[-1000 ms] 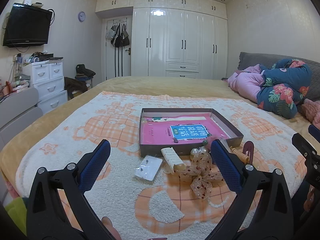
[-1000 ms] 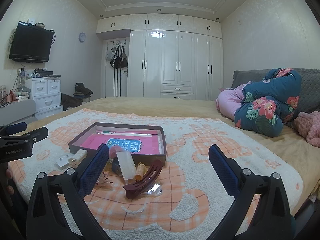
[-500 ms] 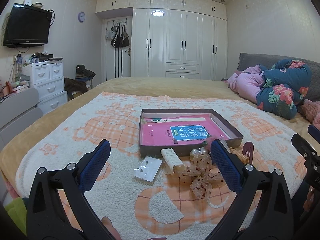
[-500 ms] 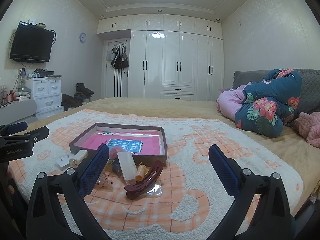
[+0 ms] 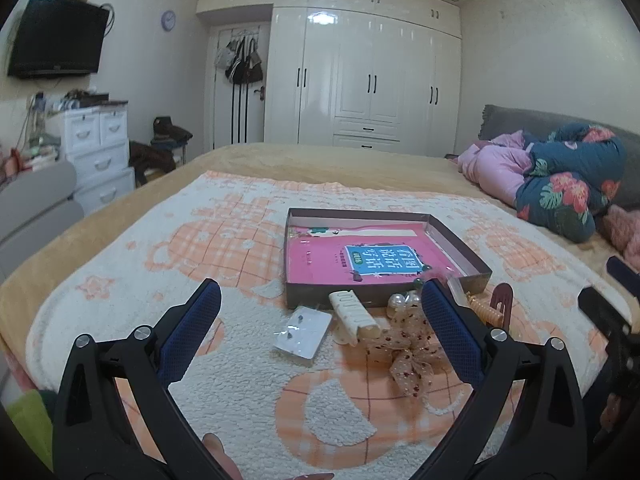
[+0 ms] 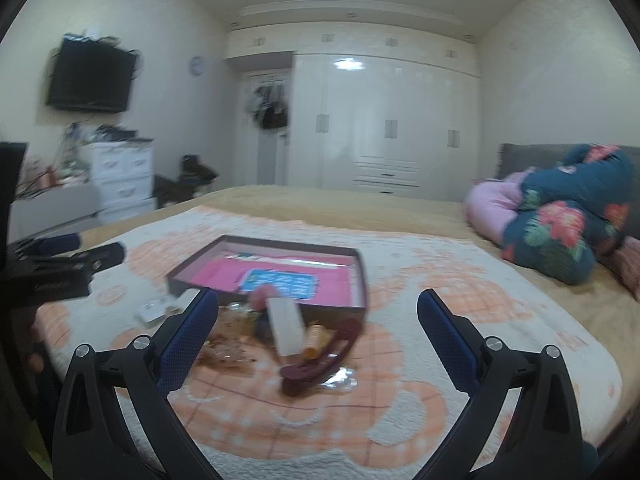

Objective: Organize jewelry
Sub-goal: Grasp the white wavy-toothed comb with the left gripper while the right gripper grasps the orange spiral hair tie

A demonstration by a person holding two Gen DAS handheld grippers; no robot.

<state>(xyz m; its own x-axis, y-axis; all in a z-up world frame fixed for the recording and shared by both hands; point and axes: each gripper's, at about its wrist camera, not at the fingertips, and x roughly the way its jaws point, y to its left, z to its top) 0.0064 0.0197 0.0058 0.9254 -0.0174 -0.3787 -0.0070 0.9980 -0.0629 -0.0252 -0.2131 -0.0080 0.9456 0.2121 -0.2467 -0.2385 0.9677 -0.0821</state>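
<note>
A shallow brown box (image 5: 460, 245) with a pink book inside lies on the blanket; it also shows in the right wrist view (image 6: 362, 280). In front of it lie a bagged pair of earrings (image 5: 304, 330), a cream hair claw (image 5: 354, 316), a sheer bow with pearls (image 5: 404, 344) and a dark red hair clip (image 5: 502, 304). The right wrist view, blurred, shows the red clip (image 6: 320, 360), a white flat piece (image 6: 286, 326) and the bow (image 6: 232, 340). My left gripper (image 5: 320, 332) is open and empty above the earrings. My right gripper (image 6: 318, 336) is open and empty above the clip.
The patterned blanket (image 5: 200, 264) covers a bed with a tan sheet. Folded quilts (image 5: 560, 188) lie at the right by the headboard. White drawers (image 5: 96, 148) and a grey chair stand left of the bed. Wardrobes line the far wall.
Both grippers have moved forward and down toward the items, which look larger now. The right view has become blurred from motion. Both stay open and nothing was grasped.
</note>
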